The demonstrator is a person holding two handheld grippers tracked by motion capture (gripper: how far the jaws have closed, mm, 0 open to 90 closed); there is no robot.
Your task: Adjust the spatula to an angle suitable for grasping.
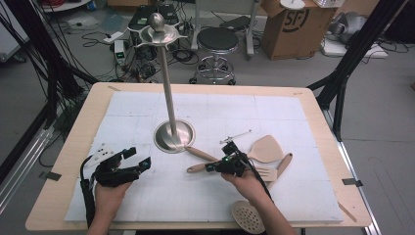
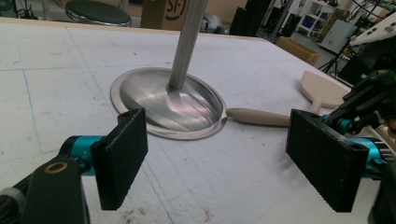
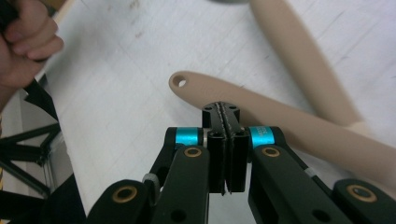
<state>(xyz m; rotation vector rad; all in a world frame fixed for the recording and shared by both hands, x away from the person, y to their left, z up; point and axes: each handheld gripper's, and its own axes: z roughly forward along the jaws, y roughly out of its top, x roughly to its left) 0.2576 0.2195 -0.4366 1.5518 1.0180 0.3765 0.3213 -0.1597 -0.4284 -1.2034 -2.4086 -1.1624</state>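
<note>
Two grippers: the right gripper (image 3: pixel 226 116) hovers pressed shut over a beige utensil handle (image 3: pixel 261 109); the left gripper (image 2: pixel 224 158) gapes wide near the steel stand base (image 2: pixel 187 105).

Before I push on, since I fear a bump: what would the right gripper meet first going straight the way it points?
Likely the beige utensil handle lying just beyond the shut right gripper; depth there is hard to judge.

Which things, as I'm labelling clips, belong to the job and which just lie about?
Job: right gripper, shut, above the holed beige handle; metal stand; spatula; skimmer.
Lying about: stool; cardboard box; floor cables.
</note>
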